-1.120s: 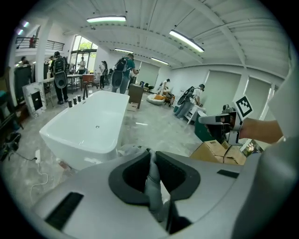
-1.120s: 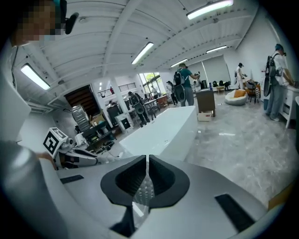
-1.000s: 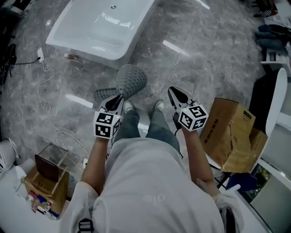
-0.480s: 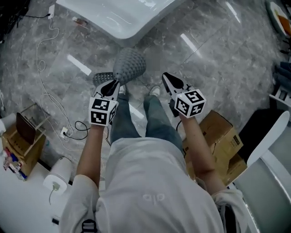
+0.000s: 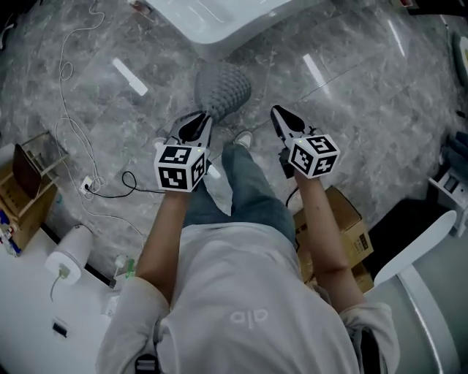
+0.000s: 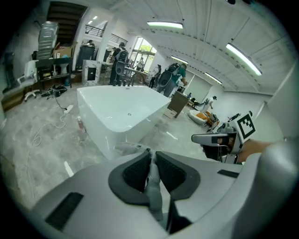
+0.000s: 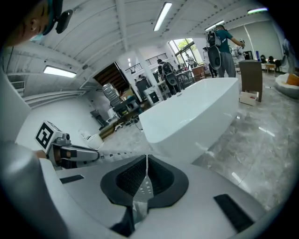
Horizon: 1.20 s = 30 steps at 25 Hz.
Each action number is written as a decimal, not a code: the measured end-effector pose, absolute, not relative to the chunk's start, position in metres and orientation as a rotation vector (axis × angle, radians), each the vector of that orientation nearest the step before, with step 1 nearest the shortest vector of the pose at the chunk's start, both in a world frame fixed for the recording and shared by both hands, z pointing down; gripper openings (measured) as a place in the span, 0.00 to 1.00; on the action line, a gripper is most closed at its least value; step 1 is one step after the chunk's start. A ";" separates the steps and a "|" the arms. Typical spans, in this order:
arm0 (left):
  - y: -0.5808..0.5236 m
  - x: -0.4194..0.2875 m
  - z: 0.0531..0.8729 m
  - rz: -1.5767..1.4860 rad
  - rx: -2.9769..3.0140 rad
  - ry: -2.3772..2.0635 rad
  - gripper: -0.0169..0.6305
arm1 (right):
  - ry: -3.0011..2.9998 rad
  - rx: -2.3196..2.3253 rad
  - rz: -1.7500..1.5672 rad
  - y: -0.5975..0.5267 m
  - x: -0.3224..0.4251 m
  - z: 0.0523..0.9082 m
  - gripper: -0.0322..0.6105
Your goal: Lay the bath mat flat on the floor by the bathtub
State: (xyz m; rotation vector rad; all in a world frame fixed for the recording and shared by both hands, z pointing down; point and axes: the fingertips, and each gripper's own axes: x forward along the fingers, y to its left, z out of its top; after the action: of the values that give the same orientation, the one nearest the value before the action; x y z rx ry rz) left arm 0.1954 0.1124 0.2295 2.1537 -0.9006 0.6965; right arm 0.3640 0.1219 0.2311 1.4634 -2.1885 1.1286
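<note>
Mat (image 5: 221, 88) edge vanishes between jaws of left gripper (image 5: 196, 126); bathtub (image 5: 219, 29) cropped.

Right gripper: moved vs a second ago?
Yes. Judged against the bathtub in the head view, the right gripper has moved toward its near edge, shut on the bath mat. The camera swung too, so treat this as rough.

A person (image 5: 234, 292) in a white shirt and jeans stands on the grey marble floor (image 5: 351, 80), with the left gripper (image 5: 199, 118) and right gripper (image 5: 278, 112) pointing down ahead. A bunched grey bath mat (image 5: 223, 86) shows at the left gripper's tips, just short of the white bathtub (image 5: 219, 22) at the floor's far edge. A cardboard box (image 5: 340, 215) sits to the right of the legs.
</note>
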 end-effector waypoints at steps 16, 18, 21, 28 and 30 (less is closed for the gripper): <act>0.043 0.118 0.444 0.756 2.049 -0.972 0.12 | -2.058 1.373 1.233 0.088 0.286 0.365 0.10; 0.027 0.092 0.472 0.762 2.046 -0.995 0.12 | -2.052 1.344 1.234 0.079 0.264 0.382 0.10; 0.001 0.048 0.514 0.770 2.044 -1.010 0.12 | -2.037 1.319 1.257 0.064 0.230 0.414 0.10; -0.061 -0.027 0.605 0.842 2.134 -0.995 0.12 | -1.998 1.322 1.298 0.031 0.167 0.503 0.10; -0.078 -0.043 0.628 0.872 2.167 -0.990 0.12 | -1.990 1.330 1.316 0.027 0.154 0.528 0.10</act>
State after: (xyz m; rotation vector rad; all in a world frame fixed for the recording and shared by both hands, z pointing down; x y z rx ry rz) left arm -0.0431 -0.0784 0.6280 2.1667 -0.9900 0.8725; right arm 0.1542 0.0273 0.5284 1.3303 -1.9895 1.3162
